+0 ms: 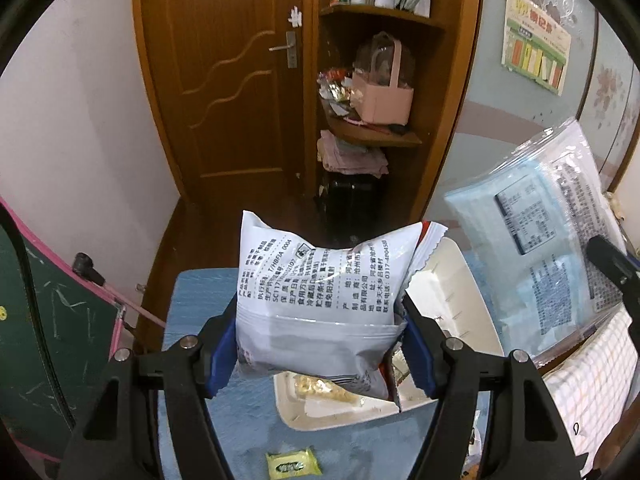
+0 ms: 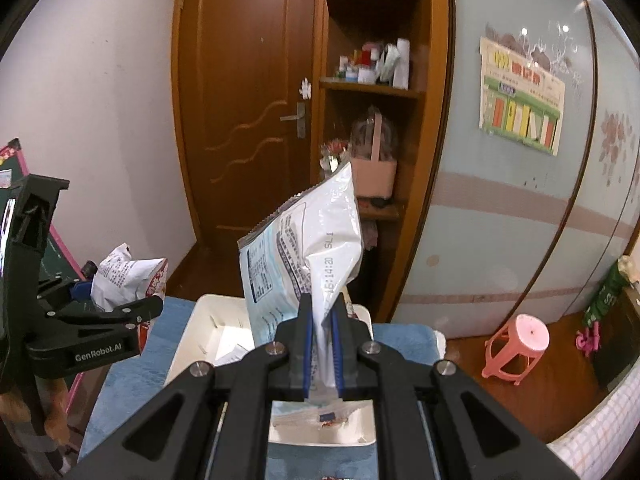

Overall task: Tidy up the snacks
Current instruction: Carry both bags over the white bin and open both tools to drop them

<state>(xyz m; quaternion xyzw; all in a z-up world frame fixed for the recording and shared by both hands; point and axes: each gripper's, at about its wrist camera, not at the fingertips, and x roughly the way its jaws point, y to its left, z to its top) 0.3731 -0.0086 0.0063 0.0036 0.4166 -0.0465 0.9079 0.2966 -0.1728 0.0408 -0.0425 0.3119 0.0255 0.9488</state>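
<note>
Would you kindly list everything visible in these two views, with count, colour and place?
white snack bag: one, white with black print, between the left gripper's pads
blue-and-white snack bag: one, pinched at its edge by the right gripper
tray: one, white, on the blue mat
blue mat: one, beneath the tray
small candy: one, yellow, on the mat near the camera
door: one, brown, closed
corner shelf: one, brown, holding bottles and a pink basket
stool: one, pink, on the floor
poster: one, on the wall
left gripper: black, blue pads
right gripper: black, shut
</note>
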